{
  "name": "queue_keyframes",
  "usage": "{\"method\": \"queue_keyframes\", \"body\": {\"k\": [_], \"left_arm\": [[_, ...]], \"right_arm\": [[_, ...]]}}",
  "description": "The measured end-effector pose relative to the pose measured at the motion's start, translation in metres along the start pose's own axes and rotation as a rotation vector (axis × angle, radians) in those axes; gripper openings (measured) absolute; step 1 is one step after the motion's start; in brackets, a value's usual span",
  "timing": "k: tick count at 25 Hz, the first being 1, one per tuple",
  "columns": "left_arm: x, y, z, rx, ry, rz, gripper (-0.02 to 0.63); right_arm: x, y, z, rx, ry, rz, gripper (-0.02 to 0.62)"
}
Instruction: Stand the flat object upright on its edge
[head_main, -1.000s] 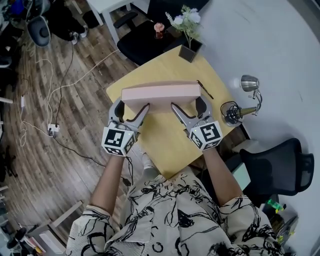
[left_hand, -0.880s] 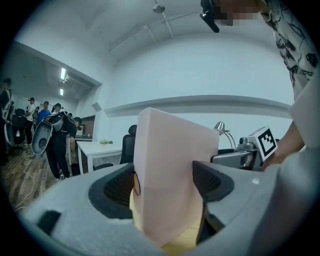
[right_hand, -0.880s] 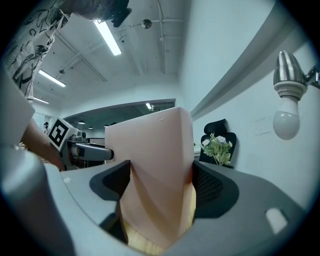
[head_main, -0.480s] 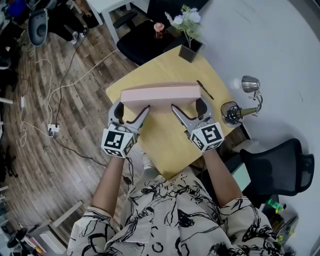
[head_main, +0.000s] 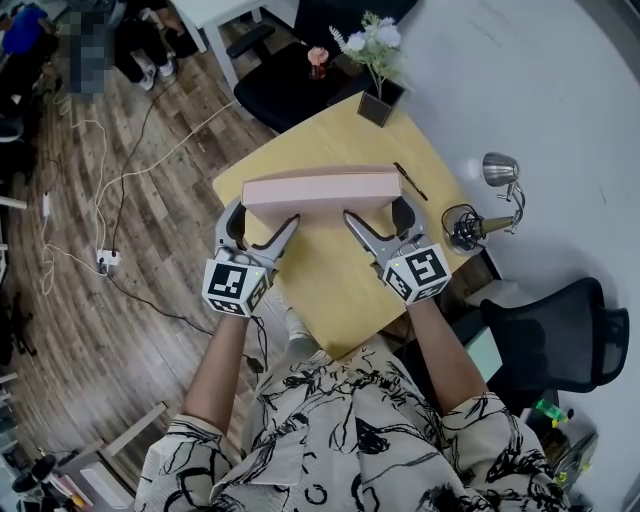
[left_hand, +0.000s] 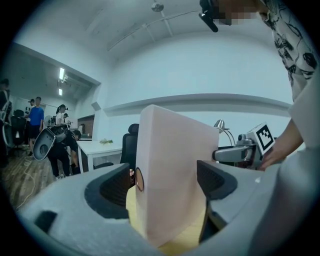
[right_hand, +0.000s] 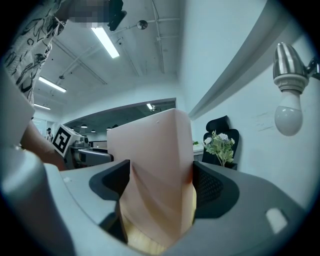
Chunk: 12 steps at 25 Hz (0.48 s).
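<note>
Head view: upright box (head_main: 320, 188) near left table (head_main: 335, 295) edge

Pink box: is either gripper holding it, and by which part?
The right gripper clamps the pink box at its right end. On the left gripper the jaws have just been opening; the box's left end stands between them, unpressed.

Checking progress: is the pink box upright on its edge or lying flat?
Upright: the pink box stands on its long edge on the wooden table, its broad faces vertical in both gripper views.
</note>
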<state>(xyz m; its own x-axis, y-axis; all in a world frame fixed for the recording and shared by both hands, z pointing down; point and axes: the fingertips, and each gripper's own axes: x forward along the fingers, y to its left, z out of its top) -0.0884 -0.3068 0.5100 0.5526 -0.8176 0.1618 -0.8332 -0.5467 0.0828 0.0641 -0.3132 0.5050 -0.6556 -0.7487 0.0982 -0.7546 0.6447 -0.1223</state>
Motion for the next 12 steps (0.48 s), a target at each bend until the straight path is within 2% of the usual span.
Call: {"method": "queue_keyframes", "body": {"k": [12], "left_arm": [[0.0018, 0.0003, 0.0022, -0.022, -0.002, 0.002, 0.426]], "right_arm": [[-0.0014, -0.0042, 0.0007, 0.011, 0.015, -0.003, 0.416]]}}
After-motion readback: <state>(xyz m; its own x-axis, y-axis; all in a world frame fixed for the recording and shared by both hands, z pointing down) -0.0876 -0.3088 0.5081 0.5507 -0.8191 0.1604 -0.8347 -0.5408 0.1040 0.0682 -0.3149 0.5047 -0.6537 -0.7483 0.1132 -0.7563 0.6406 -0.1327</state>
